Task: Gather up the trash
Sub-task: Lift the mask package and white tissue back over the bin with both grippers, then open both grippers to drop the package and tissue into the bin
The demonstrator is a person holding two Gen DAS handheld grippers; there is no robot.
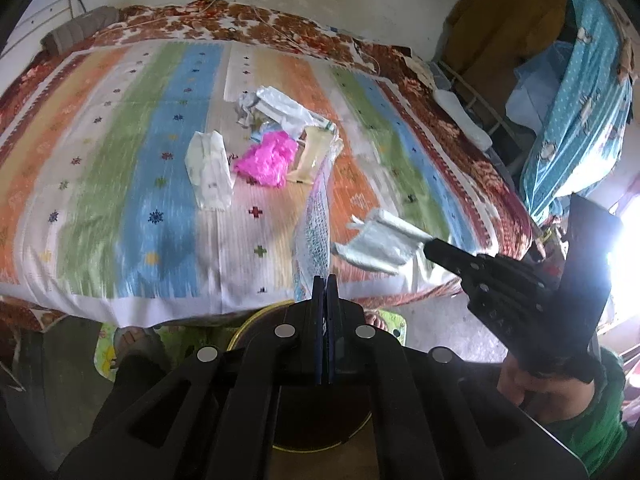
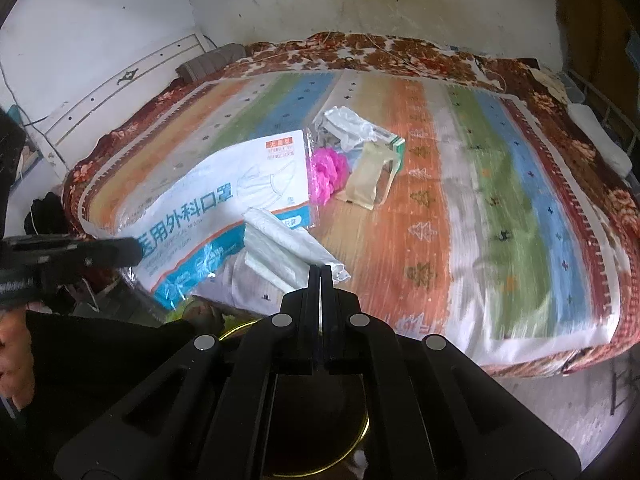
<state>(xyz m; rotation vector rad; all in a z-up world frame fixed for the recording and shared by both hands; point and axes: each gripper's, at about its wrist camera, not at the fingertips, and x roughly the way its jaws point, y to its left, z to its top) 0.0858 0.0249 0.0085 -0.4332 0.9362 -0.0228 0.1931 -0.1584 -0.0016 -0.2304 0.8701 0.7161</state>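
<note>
My left gripper (image 1: 325,280) is shut on a large white-and-blue mask package (image 1: 314,224), seen flat in the right wrist view (image 2: 224,208), held above the bed's near edge. My right gripper (image 2: 320,270) is shut on a white crumpled wrapper (image 2: 286,246), also in the left wrist view (image 1: 380,240). On the striped bedspread (image 1: 120,184) lie a pink plastic bag (image 1: 266,158), a white wrapper (image 1: 210,170), a beige packet (image 1: 310,156) and crumpled white plastic (image 1: 276,106). A dark bin with a gold rim (image 2: 352,432) sits below both grippers.
A metal rack with a turquoise cloth (image 1: 576,112) stands right of the bed. A folded grey cloth (image 1: 80,30) lies at the bed's far left corner. A white headboard (image 2: 112,84) and wall sit behind. The person's feet (image 1: 136,340) stand on the floor.
</note>
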